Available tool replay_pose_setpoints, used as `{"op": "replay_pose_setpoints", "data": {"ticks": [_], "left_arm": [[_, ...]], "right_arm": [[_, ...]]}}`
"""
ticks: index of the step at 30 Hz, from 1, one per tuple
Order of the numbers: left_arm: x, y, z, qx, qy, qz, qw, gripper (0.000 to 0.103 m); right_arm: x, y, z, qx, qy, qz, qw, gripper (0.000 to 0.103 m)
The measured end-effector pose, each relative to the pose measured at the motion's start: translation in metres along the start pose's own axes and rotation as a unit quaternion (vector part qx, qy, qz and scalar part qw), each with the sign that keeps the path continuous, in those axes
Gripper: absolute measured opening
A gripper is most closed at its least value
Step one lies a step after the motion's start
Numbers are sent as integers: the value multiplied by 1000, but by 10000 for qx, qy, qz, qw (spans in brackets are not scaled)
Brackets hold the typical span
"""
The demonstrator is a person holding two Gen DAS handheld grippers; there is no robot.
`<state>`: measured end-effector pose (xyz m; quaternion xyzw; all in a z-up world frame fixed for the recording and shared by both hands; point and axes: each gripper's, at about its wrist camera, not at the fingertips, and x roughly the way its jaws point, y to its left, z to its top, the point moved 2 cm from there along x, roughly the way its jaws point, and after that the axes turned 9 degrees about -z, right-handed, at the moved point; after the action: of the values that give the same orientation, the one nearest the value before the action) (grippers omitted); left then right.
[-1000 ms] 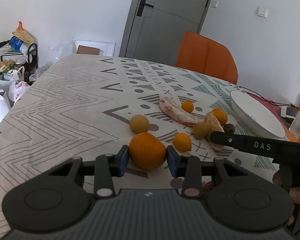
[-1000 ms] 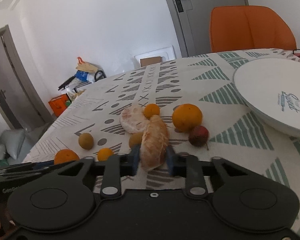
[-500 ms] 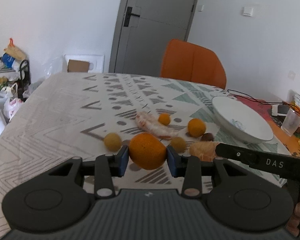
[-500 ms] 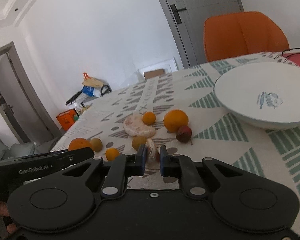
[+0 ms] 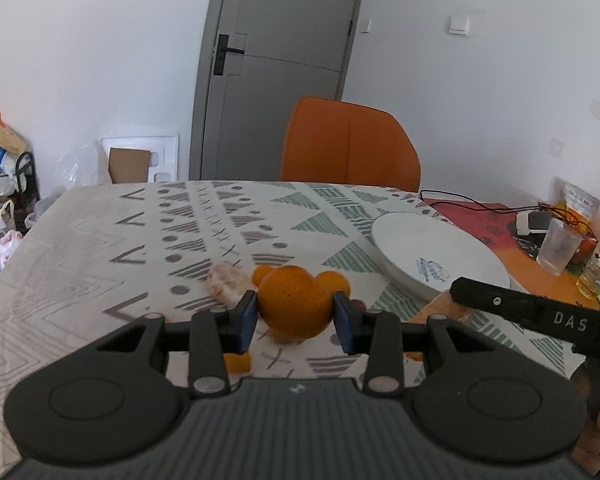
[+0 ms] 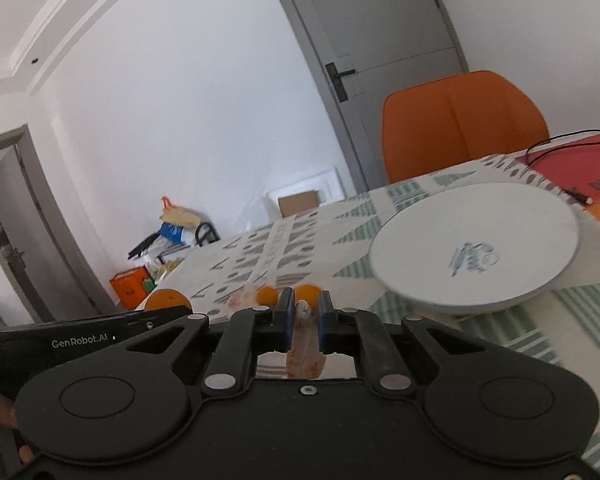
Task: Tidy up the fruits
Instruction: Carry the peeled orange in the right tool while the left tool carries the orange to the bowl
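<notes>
The left gripper (image 5: pixel 295 322) grasps a round orange fruit (image 5: pixel 294 304) between its blue pads, lifted above the patterned tablecloth (image 5: pixel 100 264). The right gripper (image 6: pixel 303 322) is clenched tight on a pale peeled citrus piece (image 6: pixel 305 350) (squeezed thin, hanging down between the jaws). The wide white ceramic bowl (image 6: pixel 420 236) sits empty ahead and to the right of both. A few small orange fruits (image 6: pixel 267 295) lie on the cloth beyond.

"DAS" on right tongs' arm (image 5: pixel 540 314); "GenRobot.AI" on left tongs' arm (image 6: pixel 80 338)
</notes>
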<state>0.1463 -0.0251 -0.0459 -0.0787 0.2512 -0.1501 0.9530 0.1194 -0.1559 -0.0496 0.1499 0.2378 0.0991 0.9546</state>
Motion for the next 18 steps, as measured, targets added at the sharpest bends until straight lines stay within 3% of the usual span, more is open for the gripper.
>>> {"op": "replay_pose_setpoints", "data": {"ticks": [18], "left_arm": [[52,-53,22,422,108,-265,9987,39]], "right_arm": [[-14,-85,12,661,-343,-435,9963,10]]}}
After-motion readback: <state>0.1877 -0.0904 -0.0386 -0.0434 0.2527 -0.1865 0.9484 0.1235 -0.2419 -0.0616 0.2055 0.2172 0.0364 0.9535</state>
